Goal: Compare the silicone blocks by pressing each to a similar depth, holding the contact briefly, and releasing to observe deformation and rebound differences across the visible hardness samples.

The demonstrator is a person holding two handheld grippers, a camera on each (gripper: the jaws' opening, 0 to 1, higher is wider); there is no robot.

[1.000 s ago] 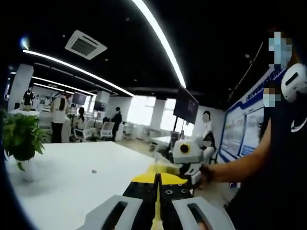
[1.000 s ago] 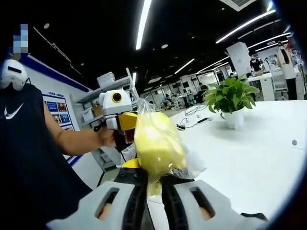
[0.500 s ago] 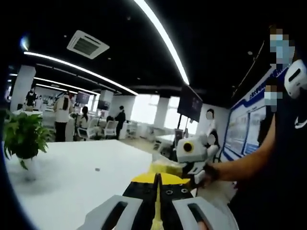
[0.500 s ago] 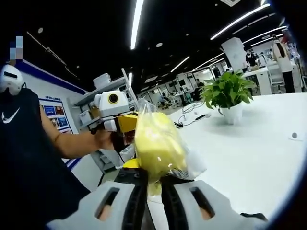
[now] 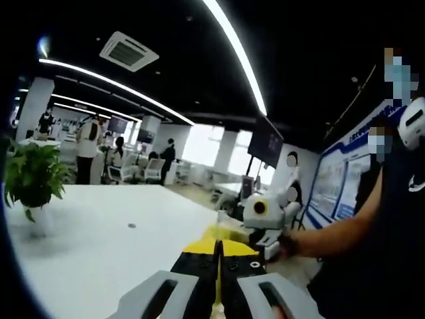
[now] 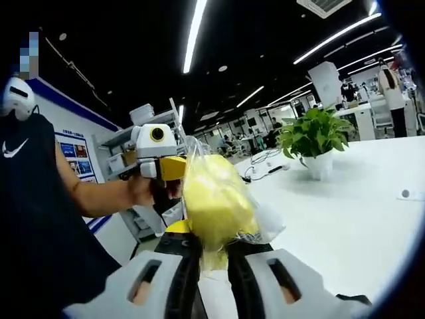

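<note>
In the right gripper view, going from left to right, we see our sleeve and forearm (image 6: 99, 199), then the left gripper (image 6: 174, 187) held up in our hand, then a yellow silicone block (image 6: 216, 203) wrapped in a clear plastic bag (image 6: 269, 222), and beyond it the white table (image 6: 345, 219) with a potted plant (image 6: 312, 136). The right gripper (image 6: 214, 256) has its jaws drawn narrow and pinched on the bag's lower edge, so the block stands above them, in the air, well off the table. In the left gripper view the left gripper's jaws lie nearly together with a yellow sliver between them; we cannot tell whether they grip anything. We judge the bag may slip or tear, dropping the block, since only film is held. Other hardness samples are hidden, and the bag blurs the block's edges.
</note>
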